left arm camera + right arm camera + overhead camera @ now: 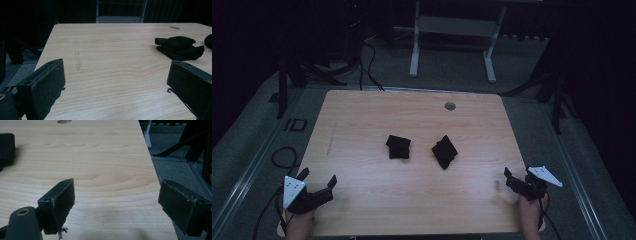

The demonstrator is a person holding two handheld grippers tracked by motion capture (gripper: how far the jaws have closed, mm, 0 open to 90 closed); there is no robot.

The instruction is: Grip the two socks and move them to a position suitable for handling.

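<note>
Fingers of both grippers stand spread with nothing between them: the left gripper [318, 186] waits at the near left corner of the worktop [362, 120], the right gripper [515, 181] at the near right edge. Next in size come two dark folded cloths, probably socks, though the dim light hides their weave. They lie mid-worktop, near each other but apart: the left cloth [398, 147] squarish, the right cloth [445, 151] turned cornerwise. Smallest is a grey cable hole [450, 106] toward the far edge. Both cloths are well apart from either gripper. One risk I judge: soft folded fabric may unfold or drag if a finger catches just the top layer.
</note>
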